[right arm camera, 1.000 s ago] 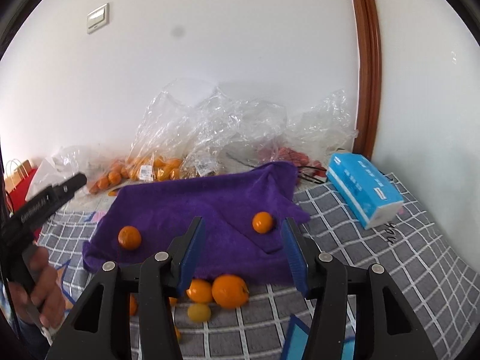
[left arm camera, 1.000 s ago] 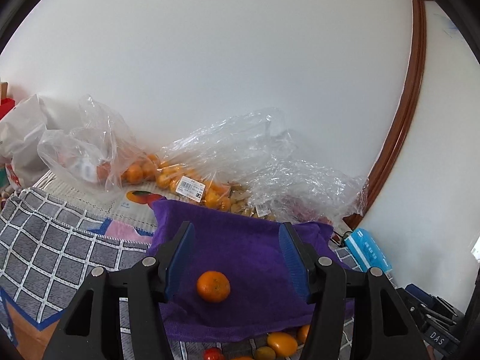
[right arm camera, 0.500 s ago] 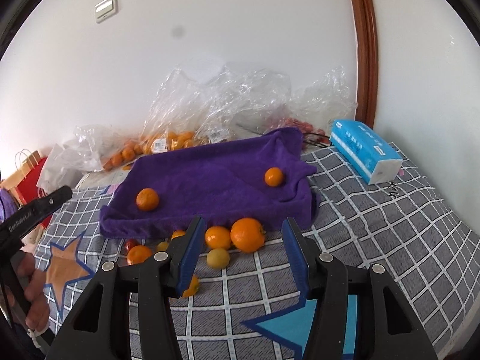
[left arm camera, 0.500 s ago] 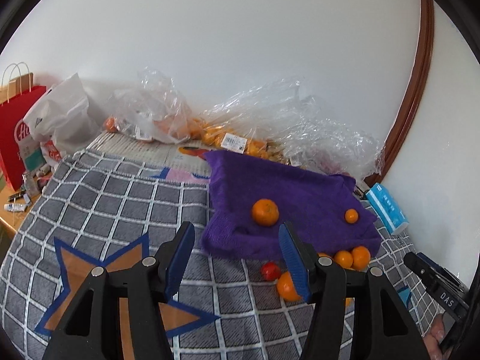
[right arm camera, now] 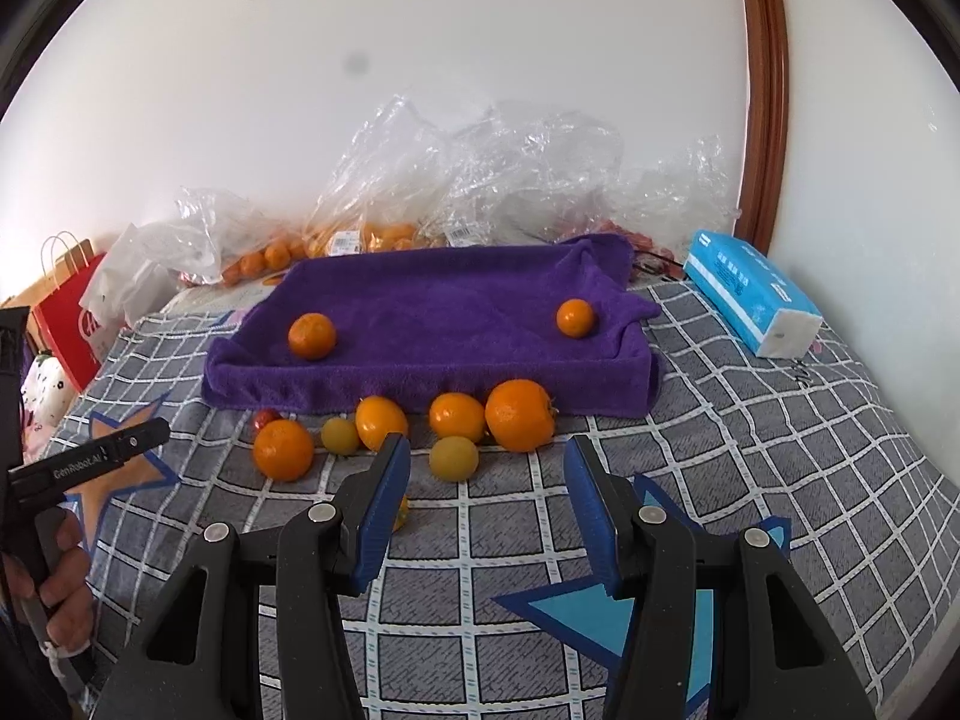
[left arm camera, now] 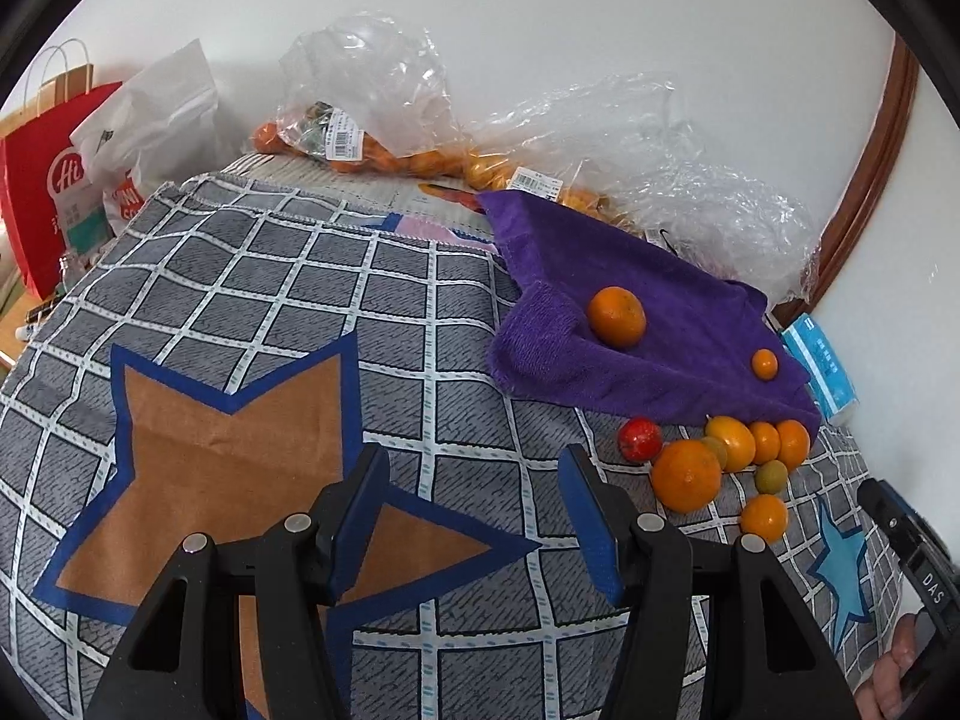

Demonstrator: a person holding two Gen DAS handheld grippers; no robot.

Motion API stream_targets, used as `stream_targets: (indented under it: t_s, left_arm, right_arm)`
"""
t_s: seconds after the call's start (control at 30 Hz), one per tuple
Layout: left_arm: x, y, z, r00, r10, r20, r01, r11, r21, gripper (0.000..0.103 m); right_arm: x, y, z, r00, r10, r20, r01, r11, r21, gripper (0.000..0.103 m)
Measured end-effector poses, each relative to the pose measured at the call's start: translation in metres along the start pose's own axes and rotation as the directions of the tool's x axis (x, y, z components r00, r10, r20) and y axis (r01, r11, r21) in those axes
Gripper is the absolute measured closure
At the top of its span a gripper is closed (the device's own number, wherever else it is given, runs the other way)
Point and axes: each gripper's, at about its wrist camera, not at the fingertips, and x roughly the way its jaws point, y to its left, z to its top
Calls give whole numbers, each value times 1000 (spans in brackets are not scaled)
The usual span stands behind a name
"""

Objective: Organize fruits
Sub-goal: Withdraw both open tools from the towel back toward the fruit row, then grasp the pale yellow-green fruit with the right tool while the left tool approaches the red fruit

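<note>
Tongs first: my left gripper (left arm camera: 471,507) was spread wide with nothing in it, hanging over the checkered cloth (left arm camera: 252,312) right above the brown star (left arm camera: 240,480). My right gripper (right arm camera: 487,498) was just as wide apart and also empty, over the same cloth near a light blue star (right arm camera: 591,612).

Just past the right fingertips sat the loose fruit: a pale yellow one (right arm camera: 453,458) closest, then a big orange (right arm camera: 519,414), a smaller orange (right arm camera: 456,416), a yellow-orange one (right arm camera: 380,422), a greenish one (right arm camera: 340,435), another orange (right arm camera: 283,450) and a red one (right arm camera: 264,418) mostly tucked behind it. All of them lay in a row on the cloth along the near edge of the purple towel (right arm camera: 432,312).

On the towel itself were two fruits, well apart: an orange (right arm camera: 311,335) toward the left and a small one (right arm camera: 575,318) toward the right.

Farther back, clear bags (right arm camera: 480,180) of fruit leaned on the wall, a tissue pack (right arm camera: 750,291) lay off to the right, and a red paper bag (left arm camera: 42,180) stood at the left.
</note>
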Motion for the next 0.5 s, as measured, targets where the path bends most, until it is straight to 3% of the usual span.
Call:
stream_targets:
  t_s: [0.23,0.37,0.5]
  left_arm:
    - [10,7,2,998,-17,-54,14,998,-58,45]
    - [10,9,1,999,-21,-46,18,997,-74,45]
    - [11,7,1,999,-14,-42,11,998,-67,45]
  right_arm:
    - [18,-5,-4,999,42,-35,-41,999,29,58]
    - [36,-1,-6,995,65,-71,-64,998,18,68]
    - [53,5,-3,990,84,-110,-84,996,-3,70]
